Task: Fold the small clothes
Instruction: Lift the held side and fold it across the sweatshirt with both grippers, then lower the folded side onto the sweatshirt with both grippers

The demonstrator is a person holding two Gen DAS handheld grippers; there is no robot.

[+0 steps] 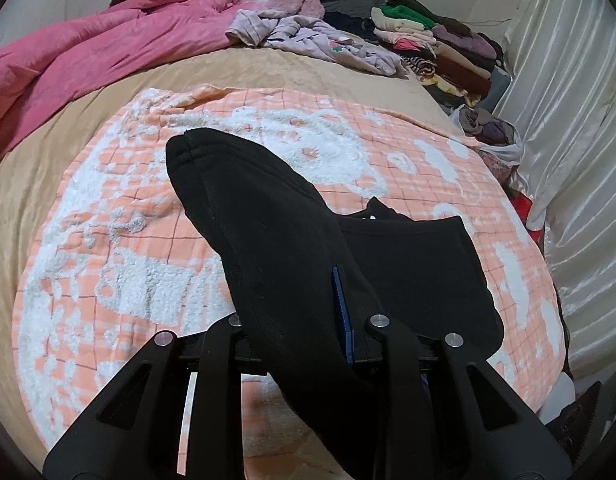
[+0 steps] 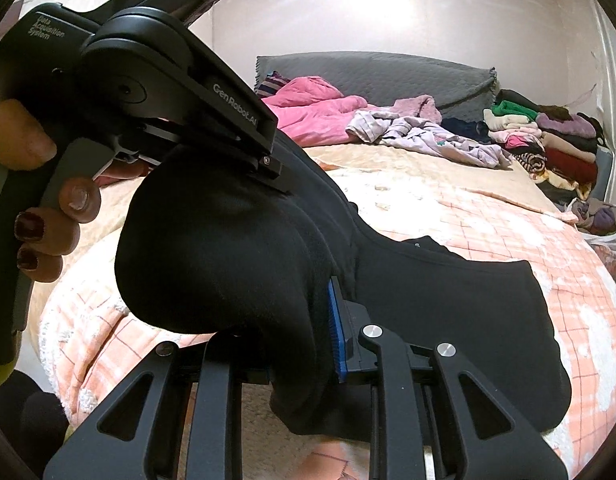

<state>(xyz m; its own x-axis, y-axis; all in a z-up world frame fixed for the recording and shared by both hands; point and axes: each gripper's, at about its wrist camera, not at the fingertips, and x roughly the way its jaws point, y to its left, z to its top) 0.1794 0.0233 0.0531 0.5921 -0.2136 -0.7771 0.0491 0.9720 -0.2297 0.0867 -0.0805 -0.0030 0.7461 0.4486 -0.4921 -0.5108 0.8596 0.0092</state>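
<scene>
A small black garment (image 1: 268, 216) lies partly on the orange-and-white checked blanket (image 1: 108, 264) on the bed. My left gripper (image 1: 296, 320) is shut on one part of it and holds that part lifted above the blanket. My right gripper (image 2: 300, 332) is shut on another fold of the same black garment (image 2: 447, 304). The left gripper (image 2: 264, 160) also shows in the right wrist view at upper left, held by a hand, clamped on the cloth. The rest of the garment (image 1: 427, 272) lies flat to the right.
A pink quilt (image 1: 88, 52) lies at the far left of the bed, a heap of lilac clothes (image 1: 308, 32) at the back. Stacked folded clothes (image 1: 439, 44) stand far right beside a white curtain (image 1: 567, 120). A grey headboard cushion (image 2: 371, 76) is behind.
</scene>
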